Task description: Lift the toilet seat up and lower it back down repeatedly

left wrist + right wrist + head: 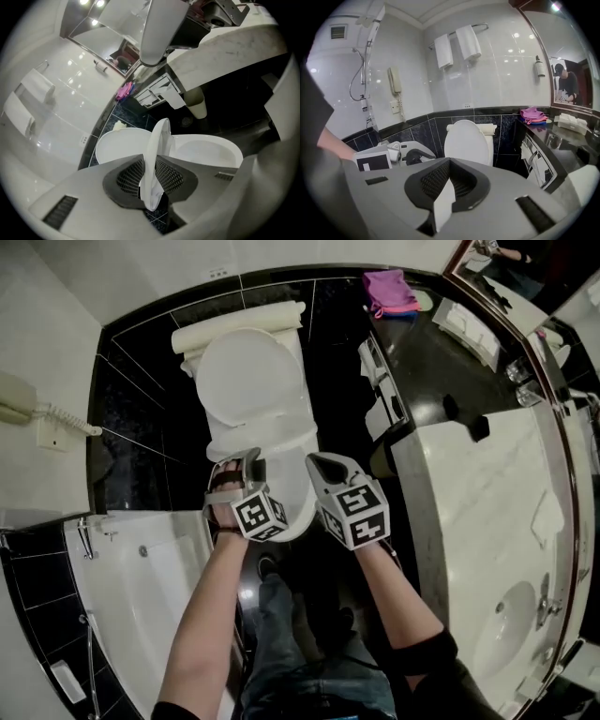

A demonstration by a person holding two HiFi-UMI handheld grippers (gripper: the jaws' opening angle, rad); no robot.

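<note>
The white toilet (281, 442) stands against the black-tiled back wall, its lid (248, 371) raised against the tank. My left gripper (242, 470) is shut on the front rim of the toilet seat (158, 150). In the left gripper view that seat shows edge-on between the pads, lifted off the bowl (206, 152), with the lid (121, 145) on its other side. My right gripper (321, 467) hovers just right of the left one, in front of the bowl, with its jaws closed together. The right gripper view shows the upright lid (468, 140) ahead and the left gripper (412, 154) to the left.
A marble counter with a sink (487, 512) runs along the right, with a pink cloth (391, 292) at its far end. A bathtub (141, 577) lies at the left, below a wall phone (19, 404). A rolled towel (239, 329) rests on the tank. A small bin (197, 105) stands under the counter.
</note>
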